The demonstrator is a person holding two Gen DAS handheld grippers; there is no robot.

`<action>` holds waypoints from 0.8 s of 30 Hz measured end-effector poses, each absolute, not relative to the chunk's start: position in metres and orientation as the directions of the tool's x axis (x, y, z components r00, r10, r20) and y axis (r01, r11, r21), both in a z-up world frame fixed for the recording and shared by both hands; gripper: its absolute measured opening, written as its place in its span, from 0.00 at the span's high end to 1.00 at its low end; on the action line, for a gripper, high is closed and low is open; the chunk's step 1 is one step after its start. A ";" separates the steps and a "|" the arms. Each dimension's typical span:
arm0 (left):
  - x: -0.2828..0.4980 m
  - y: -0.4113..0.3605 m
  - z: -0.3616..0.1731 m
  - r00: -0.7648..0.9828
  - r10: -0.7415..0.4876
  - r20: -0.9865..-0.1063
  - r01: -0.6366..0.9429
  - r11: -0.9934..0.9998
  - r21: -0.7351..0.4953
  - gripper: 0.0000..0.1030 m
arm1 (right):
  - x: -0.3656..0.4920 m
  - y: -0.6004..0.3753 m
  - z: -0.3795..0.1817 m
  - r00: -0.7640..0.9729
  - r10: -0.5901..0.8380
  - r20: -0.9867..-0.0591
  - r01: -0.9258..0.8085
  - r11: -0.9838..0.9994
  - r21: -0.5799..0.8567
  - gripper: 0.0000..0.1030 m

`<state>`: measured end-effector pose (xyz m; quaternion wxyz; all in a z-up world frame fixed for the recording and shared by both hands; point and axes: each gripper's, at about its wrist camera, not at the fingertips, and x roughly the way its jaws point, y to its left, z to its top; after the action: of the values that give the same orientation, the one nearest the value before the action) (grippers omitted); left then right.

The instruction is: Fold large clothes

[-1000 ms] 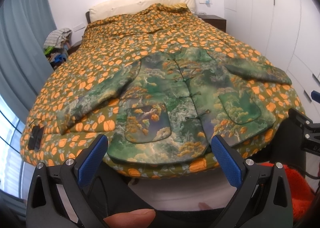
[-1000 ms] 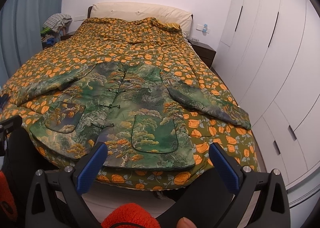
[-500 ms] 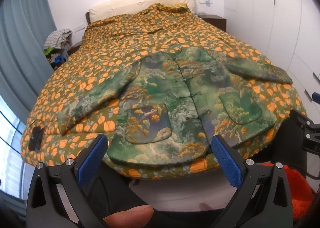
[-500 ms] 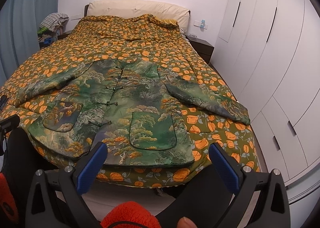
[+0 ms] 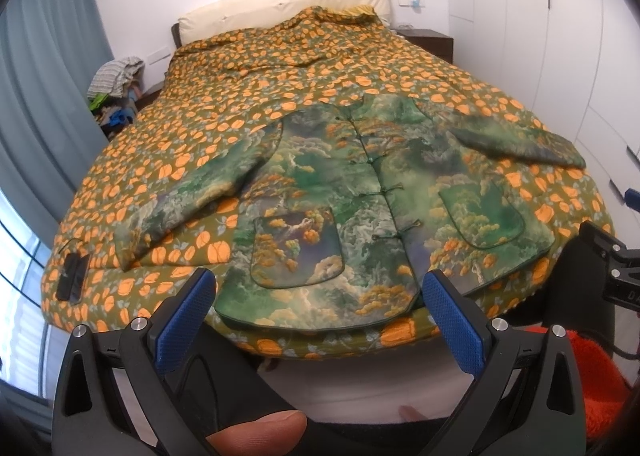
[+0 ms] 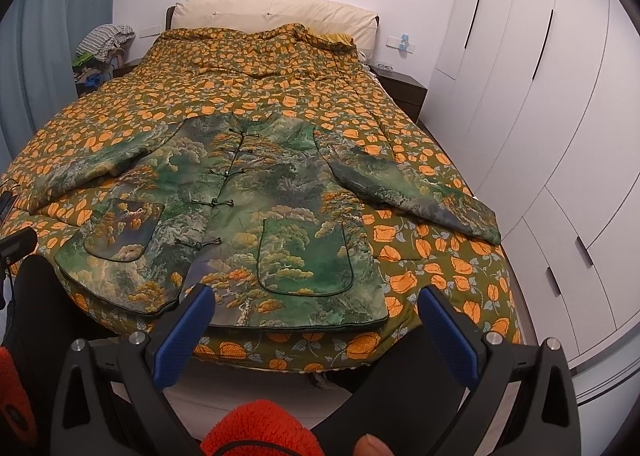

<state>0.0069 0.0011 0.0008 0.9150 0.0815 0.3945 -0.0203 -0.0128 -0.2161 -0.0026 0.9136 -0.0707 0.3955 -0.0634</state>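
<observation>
Bedroom: jacket (image 5: 360, 207) lies flat, buttoned, at frame centre on the bed (image 5: 280, 95). Both the left hand-held gripper (image 5: 318, 316) and right hand-held gripper (image 6: 316, 320) are spread, empty. Pinch one sleeve cuff (image 6: 476, 219); fold inward.

A home bedroom. A large bed (image 6: 280, 103) with an orange-leaf patterned quilt and cream padded headboard (image 6: 272, 13) fills the room. White built-in wardrobes (image 6: 540, 103) line one wall, a dark nightstand (image 6: 400, 89) sits beside the bed, and blue-grey curtains (image 5: 44, 67) hang opposite.
</observation>
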 end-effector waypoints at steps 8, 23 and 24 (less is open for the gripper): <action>0.009 0.009 0.002 0.705 0.039 -0.708 0.072 0.989 0.127 0.00 | -0.012 -0.216 -0.003 0.677 -0.174 -0.715 0.061 0.982 -0.181 0.00; 0.029 0.046 0.093 0.886 0.047 -0.460 0.082 0.963 0.257 0.00 | 0.010 -0.231 0.076 0.822 -0.078 -0.564 -0.142 0.931 -0.337 0.00; 0.028 0.046 0.098 0.890 0.042 -0.454 0.082 0.965 0.251 0.00 | 0.010 -0.230 0.081 0.831 -0.064 -0.553 -0.152 0.929 -0.337 0.00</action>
<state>0.0275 0.0459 0.0981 0.9631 0.1327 0.2341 -0.0102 0.0104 -0.2304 0.0812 0.9384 -0.1866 0.2899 0.0234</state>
